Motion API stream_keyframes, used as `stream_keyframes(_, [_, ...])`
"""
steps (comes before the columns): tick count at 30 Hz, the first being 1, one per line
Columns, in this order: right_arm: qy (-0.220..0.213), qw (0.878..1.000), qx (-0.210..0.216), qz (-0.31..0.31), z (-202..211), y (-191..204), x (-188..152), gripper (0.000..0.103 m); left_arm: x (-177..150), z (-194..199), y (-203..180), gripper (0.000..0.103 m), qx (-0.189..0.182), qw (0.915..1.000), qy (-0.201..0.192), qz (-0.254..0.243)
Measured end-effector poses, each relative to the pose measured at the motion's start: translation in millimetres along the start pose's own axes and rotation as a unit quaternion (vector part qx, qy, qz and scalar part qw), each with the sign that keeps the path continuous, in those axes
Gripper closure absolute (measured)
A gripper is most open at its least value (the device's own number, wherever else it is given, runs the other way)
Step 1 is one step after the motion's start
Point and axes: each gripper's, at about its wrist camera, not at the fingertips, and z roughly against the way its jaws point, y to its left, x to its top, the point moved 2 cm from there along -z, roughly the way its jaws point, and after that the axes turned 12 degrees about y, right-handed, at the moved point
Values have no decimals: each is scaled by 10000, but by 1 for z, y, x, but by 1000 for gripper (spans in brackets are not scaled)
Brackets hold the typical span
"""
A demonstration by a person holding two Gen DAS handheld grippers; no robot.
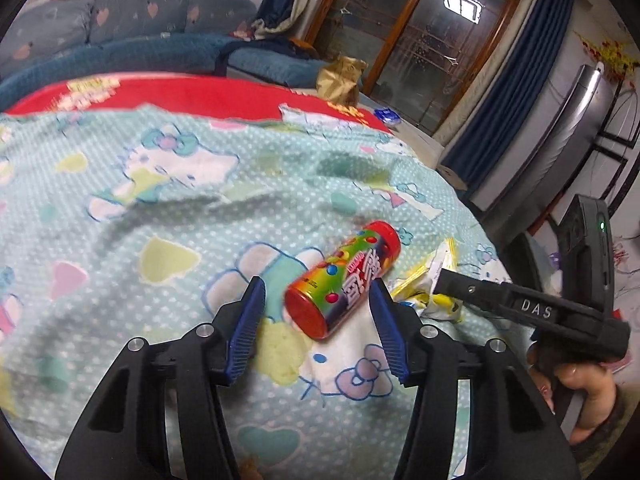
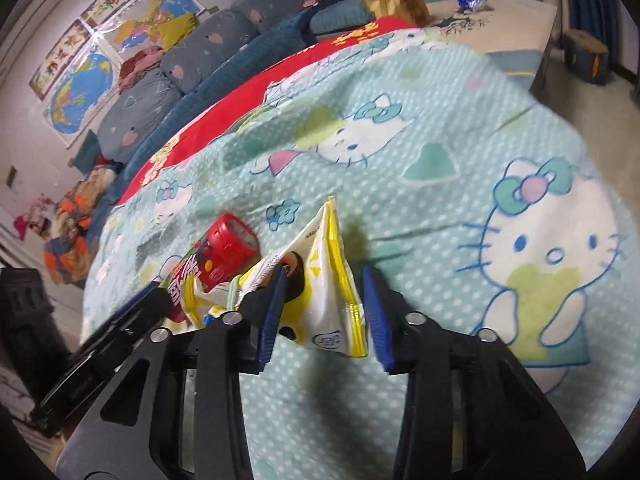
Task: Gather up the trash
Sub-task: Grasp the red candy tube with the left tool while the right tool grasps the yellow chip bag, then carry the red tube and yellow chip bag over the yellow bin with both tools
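Blanket (image 1: 160, 240): left tool (image 1: 316, 300) spread astride candy tube (image 1: 344, 276); right tool (image 2: 324, 300) spread astride wrapper (image 2: 328, 300).

1 candy tube (image 1: 344, 278), 1 yellow-white snack wrapper (image 2: 328, 284), 1 gold bag (image 1: 340, 80), 1 blue crumpled wrapper (image 2: 472, 0), 1 cartoon-cat blanket (image 1: 160, 208), 2 grippers: left (image 1: 316, 304), right (image 2: 324, 300).

A small candy bottle (image 1: 343, 280) lies on its side on the surface, on a pale blue cartoon-print cloth (image 1: 168, 208). It has a red cap, a red base and a glossy wrapper printed with coloured sweets; the base end faces the left wrist view. Just beside it, on the cap's side, lies a crumpled, empty yellow-and-white snack wrapper (image 2: 324, 280), one pointed corner sticking up.
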Motion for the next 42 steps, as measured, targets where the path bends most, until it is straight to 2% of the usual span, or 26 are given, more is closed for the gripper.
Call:
stream_keyframes(1, [-19,10000,25,40,1,1,-2,80,0,-5,1,52,-141,9999,83,53])
stream_keyframes(2, [-55,10000,23,77,4,1,-5,90,0,-8,2,52,-186,9997,124,86])
stream_keyframes(3, [-135,9998,17,128,10,1,-10,95,1,-11,4,52,-248,9994,169,165])
stream_keyframes(6, [-232,9996,56,153,26,-2,-21,97,2,-14,6,52,-374,9987,172,287])
stream_keyframes(8, [-350,9991,-6,228,37,-4,-29,97,2,-15,3,53,-394,9987,151,286])
stream_keyframes(9, [-433,9987,-72,261,45,-6,-35,97,2,-15,1,60,-379,9988,135,276])
stream_keyframes(11, [-544,9980,-182,276,57,-11,-42,97,0,-13,-4,64,-327,9991,74,244])
stream_keyframes(15, [-802,9954,-457,269,85,-25,-59,98,-5,-9,-15,68,-349,9992,34,169])
stream_keyframes(20, [-1049,9922,-639,228,110,-39,-77,98,-18,2,-47,70,-233,9994,-103,-223])
stream_keyframes(30, [-1427,9872,-711,71,159,-63,-98,98,-45,28,-102,72,-431,9961,-245,-724])
stream_keyframes(42, [-1693,9822,-812,-16,194,-77,-118,98,-65,46,-158,73,-616,9893,-308,-1283])
